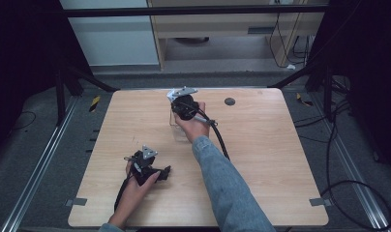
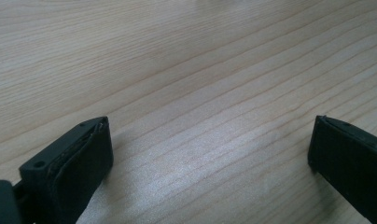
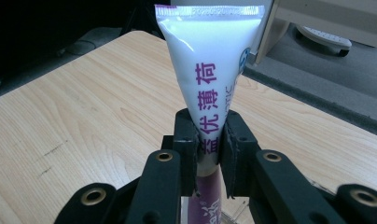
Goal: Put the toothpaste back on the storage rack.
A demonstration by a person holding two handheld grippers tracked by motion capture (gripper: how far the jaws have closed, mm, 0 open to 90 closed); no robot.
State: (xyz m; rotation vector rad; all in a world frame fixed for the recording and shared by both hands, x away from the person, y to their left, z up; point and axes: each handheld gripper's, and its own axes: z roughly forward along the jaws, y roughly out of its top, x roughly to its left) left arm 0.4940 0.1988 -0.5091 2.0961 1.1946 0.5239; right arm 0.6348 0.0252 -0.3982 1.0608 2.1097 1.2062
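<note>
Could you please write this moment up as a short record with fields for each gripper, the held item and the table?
right gripper: shut on the tube, held above the far middle of the table
tube: white, purple printed characters, flat crimped end pointing away from the jaws
clear container: transparent, under the right hand; contents cannot be told
left gripper: open, nothing between the jaws, low over the near left of the table
table: light wood, dark round spot near the far edge

You saw a white tube [image 3: 210, 70] in the right gripper view, purple Chinese characters 益优薄荷 running along its length, crimped seal at twelve o'clock, partly hidden blue lettering at its three o'clock edge, unreadable.
</note>
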